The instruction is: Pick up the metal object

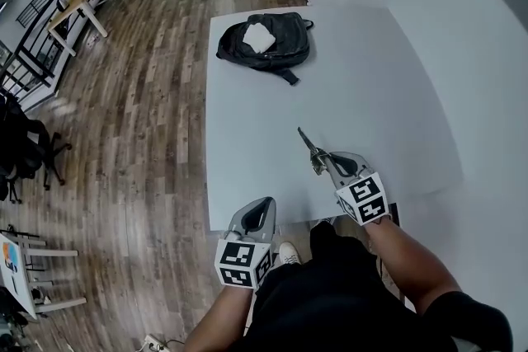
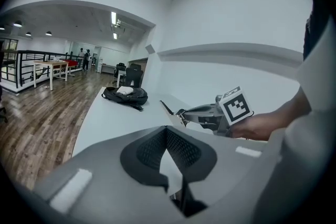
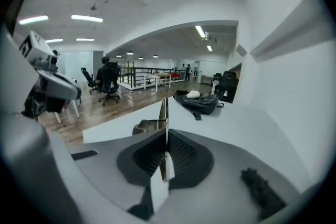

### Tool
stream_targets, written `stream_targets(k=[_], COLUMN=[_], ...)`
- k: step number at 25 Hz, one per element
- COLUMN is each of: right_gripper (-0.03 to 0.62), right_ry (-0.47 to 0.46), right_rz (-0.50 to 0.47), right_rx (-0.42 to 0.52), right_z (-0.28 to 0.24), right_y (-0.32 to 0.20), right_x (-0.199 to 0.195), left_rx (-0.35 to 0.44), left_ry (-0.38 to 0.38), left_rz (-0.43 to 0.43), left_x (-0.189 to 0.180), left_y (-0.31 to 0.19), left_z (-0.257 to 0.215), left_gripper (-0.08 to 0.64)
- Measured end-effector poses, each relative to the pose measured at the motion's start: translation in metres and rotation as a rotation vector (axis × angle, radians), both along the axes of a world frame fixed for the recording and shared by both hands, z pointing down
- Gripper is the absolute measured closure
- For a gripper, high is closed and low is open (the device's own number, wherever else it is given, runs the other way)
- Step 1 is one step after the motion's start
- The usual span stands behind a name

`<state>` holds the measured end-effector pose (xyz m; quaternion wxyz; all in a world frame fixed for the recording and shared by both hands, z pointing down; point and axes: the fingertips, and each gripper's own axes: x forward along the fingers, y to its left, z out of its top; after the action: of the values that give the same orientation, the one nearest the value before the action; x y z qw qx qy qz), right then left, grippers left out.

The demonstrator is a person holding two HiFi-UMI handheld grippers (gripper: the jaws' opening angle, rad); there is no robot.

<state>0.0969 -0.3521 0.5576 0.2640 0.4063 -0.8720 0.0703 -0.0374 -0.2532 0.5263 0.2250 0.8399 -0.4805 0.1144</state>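
**Right gripper clamping the metal object over the white table**

The right gripper (image 1: 323, 161) is gripping the metal object (image 1: 307, 141), its jaws pressing together on the near end. The rest of the piece is jutting out past the jaw tips as a thin, dark, pointed strip aimed toward the far side of the white table (image 1: 355, 70). In the right gripper view the object is showing edge-on, as a narrow blade standing straight out from between the pads. From where I am standing I cannot tell whether its tip is touching the tabletop or hanging just above it.

The left gripper (image 1: 266, 204) is hovering at the near edge of the table, to the left of the right one and well apart from it. Its jaws are meeting at the tips with nothing between them.

At the far end of the table a black backpack (image 1: 276, 49) is lying flat, with a white folded thing (image 1: 258, 37) sitting on top of it. The person's bare forearm (image 1: 408, 255) is reaching in behind the right gripper. Wood-plank flooring (image 1: 140, 136) is running along the left side of the table.
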Motion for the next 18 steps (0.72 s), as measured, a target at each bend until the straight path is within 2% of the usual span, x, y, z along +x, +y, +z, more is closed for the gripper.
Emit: stream_targets(k=[3, 11, 18], right_gripper=[0.578, 0.578, 0.578], right_ry=[-0.088, -0.256, -0.318], right_rz=[0.034, 0.092, 0.116], right_rx=[-0.017, 0.014, 0.059], right_z=[-0.017, -0.061, -0.095], right_y=[0.014, 0.052, 0.088], right_x=[0.002, 0.002, 0.006], left_rx=[0.025, 0.083, 0.099], left_ry=[0.012, 0.042, 0.049], left_rz=[-0.005, 0.025, 0.066], left_x=[-0.005, -0.003, 0.006], left_y=[0.008, 0.03, 0.043], left_z=[-0.01, -0.039, -0.048], left_gripper=[0.552, 0.552, 0.552])
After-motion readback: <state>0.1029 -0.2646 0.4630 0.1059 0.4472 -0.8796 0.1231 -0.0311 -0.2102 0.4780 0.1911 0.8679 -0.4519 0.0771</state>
